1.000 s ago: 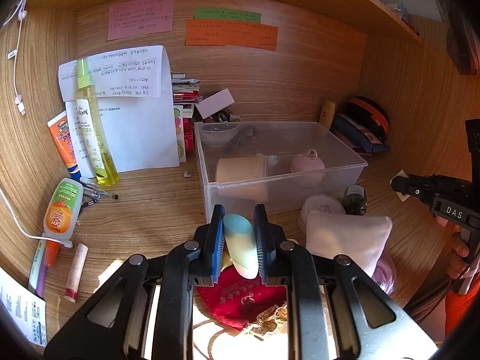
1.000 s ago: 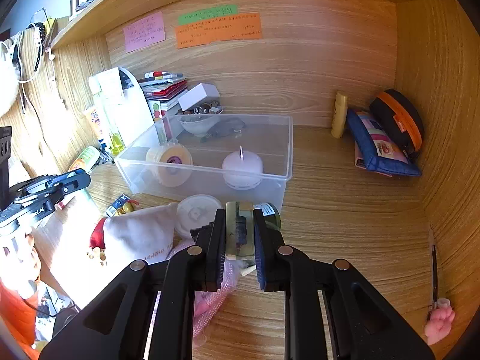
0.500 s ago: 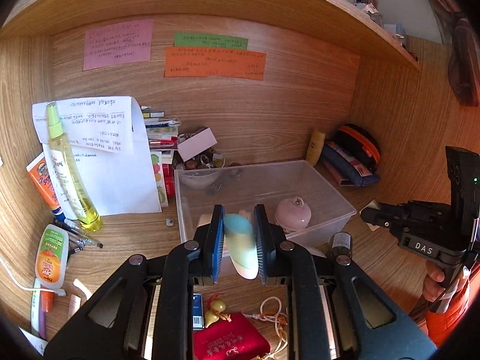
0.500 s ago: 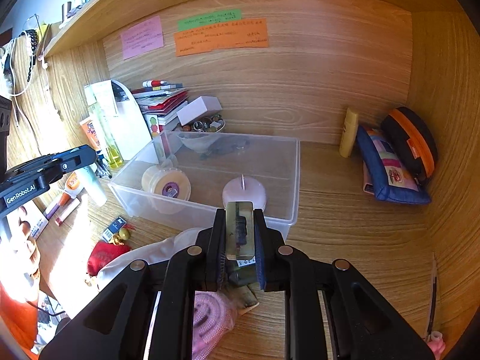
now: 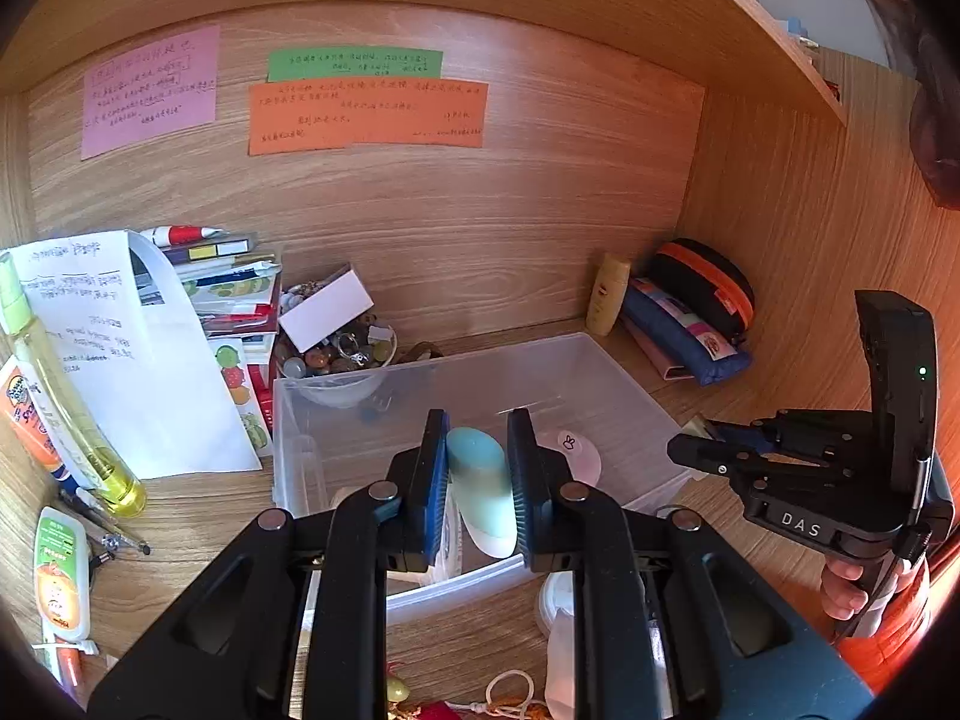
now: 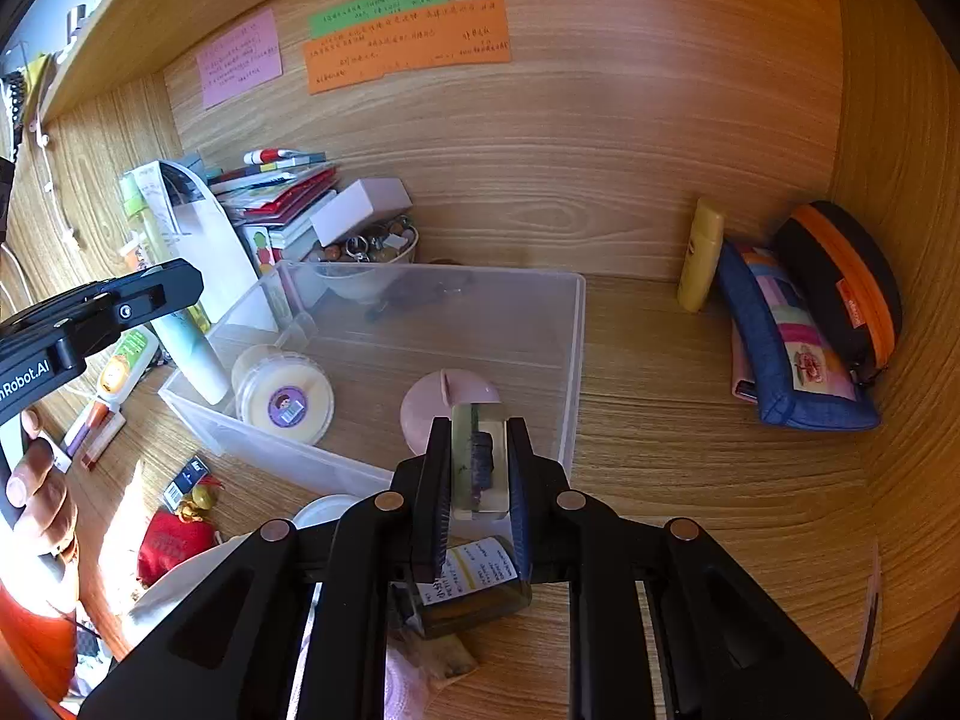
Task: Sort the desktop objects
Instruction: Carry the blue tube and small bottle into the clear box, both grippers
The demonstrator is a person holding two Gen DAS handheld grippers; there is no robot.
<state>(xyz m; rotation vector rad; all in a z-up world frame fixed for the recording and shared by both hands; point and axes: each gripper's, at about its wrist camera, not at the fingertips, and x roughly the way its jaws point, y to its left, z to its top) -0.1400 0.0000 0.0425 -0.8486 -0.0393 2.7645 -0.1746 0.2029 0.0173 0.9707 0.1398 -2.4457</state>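
Left wrist view: a pale blue tube is being pinched between the closed left gripper fingers above the clear bin. It is best being lowered before release. A clear resin block is being clamped by the right gripper at the bin's near rim. Both items' lower ends are being hidden.

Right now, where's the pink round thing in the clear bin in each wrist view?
Left wrist: pink round case lies low centre-right, half hidden by the left gripper's right finger.
Right wrist: it sits centre, behind the right gripper.
Shared landmark: orange note on the back wall.
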